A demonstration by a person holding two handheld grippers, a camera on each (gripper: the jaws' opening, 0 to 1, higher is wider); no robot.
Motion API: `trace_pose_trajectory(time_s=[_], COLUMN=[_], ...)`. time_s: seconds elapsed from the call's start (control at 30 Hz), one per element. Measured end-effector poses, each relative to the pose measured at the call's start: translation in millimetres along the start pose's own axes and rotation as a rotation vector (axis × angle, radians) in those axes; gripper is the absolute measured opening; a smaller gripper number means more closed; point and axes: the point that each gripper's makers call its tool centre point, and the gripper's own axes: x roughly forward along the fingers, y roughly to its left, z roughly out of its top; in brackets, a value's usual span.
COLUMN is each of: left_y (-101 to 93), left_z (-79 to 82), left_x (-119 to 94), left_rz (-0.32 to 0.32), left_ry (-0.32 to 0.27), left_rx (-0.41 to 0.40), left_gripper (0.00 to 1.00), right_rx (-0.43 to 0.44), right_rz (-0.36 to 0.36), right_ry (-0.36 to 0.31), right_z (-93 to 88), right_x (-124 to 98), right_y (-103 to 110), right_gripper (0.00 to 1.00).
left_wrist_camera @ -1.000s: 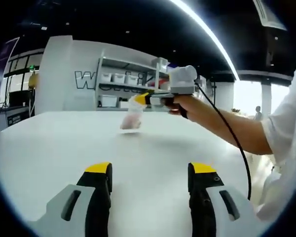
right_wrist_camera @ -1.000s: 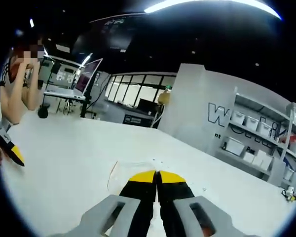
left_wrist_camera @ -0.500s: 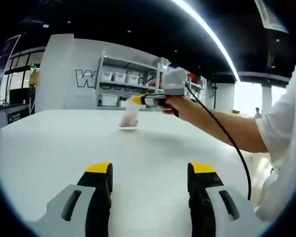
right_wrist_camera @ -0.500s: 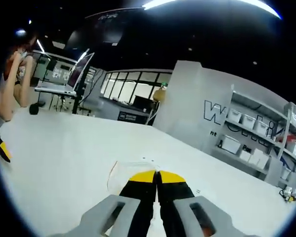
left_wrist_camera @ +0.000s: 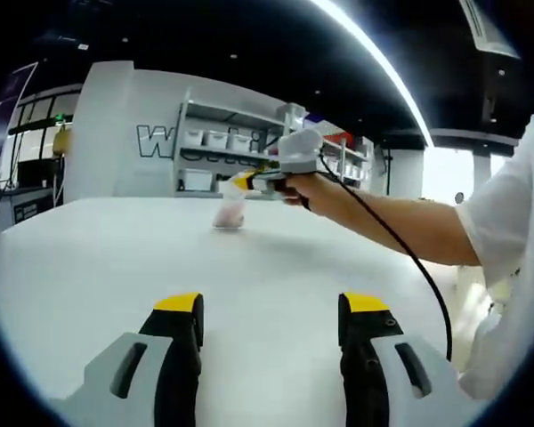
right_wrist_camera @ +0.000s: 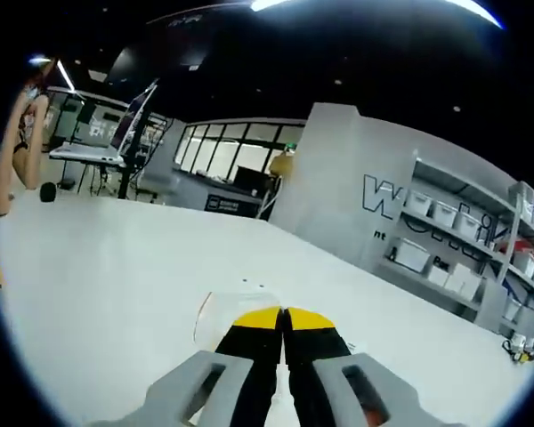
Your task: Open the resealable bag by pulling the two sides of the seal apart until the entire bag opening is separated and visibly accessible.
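Observation:
A clear resealable bag [left_wrist_camera: 230,212] with pinkish contents hangs just above the white table [left_wrist_camera: 116,258], held at its top edge by my right gripper [left_wrist_camera: 241,181], which comes in from the right in the left gripper view. In the right gripper view the right gripper [right_wrist_camera: 283,313] is shut on the bag's clear top edge [right_wrist_camera: 221,311], which sticks out to the left of the yellow tips. My left gripper [left_wrist_camera: 270,307] stands open low over the table, well short of the bag, with nothing between its fingers.
A person's forearm [left_wrist_camera: 400,227] and a black cable [left_wrist_camera: 409,258] cross the right side of the left gripper view. White shelves with bins [left_wrist_camera: 214,160] stand behind the table. Another person [right_wrist_camera: 22,133] and desks [right_wrist_camera: 89,156] are far left.
My right gripper has carried the bag farther away and slightly left across the table. The left gripper has stayed still and open.

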Motion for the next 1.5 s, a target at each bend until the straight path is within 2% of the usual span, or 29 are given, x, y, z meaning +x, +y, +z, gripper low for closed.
trace_pose_trajectory(time_s=[0.13, 0.43, 0.7, 0.9, 1.0, 1.17, 1.3, 1.4, 1.5], left_y=[-0.3, -1.4, -1.9, -1.7, -0.9, 1.8, 4.4, 6.4, 10.7], left_z=[0.0, -0.5, -0.1, 0.9, 1.5, 2.3, 5.9, 13.6, 20.6], left_x=[-0.1, 0.3, 0.1, 0.0, 0.1, 0.2, -0.5, 0.5, 4.8], left_rz=[-0.001, -0.001, -0.002, -0.001, 0.001, 0.016, 0.025, 0.031, 0.050], left_ry=[0.000, 0.006, 0.011, 0.010, 0.009, 0.006, -0.001, -0.017, -0.027], left_rx=[0.001, 0.005, 0.012, 0.010, 0.009, -0.006, -0.027, -0.039, -0.007], left_gripper=[0.61, 0.62, 0.62, 0.62, 0.62, 0.62, 0.62, 0.62, 0.63], right_rx=[0.024, 0.092, 0.124, 0.137, 0.139, 0.162, 0.217, 0.277, 0.332], right_rz=[0.007, 0.029, 0.024, 0.016, 0.016, 0.009, -0.011, -0.032, -0.063], right_ry=[-0.007, 0.023, 0.033, 0.043, 0.050, 0.035, 0.024, -0.013, -0.056], right_z=[-2.9, -16.1, -22.0, -25.4, -27.9, -29.2, -35.5, -37.1, -34.7], right_x=[-6.2, -23.7, -36.1, -41.9, -55.3, -72.2, -83.8, -90.0, -96.0], right_y=[8.1, 31.2, 42.0, 45.6, 53.0, 63.0, 68.2, 68.7, 67.4], right_gripper=[0.00, 0.00, 0.00, 0.08, 0.09, 0.09, 0.10, 0.11, 0.15])
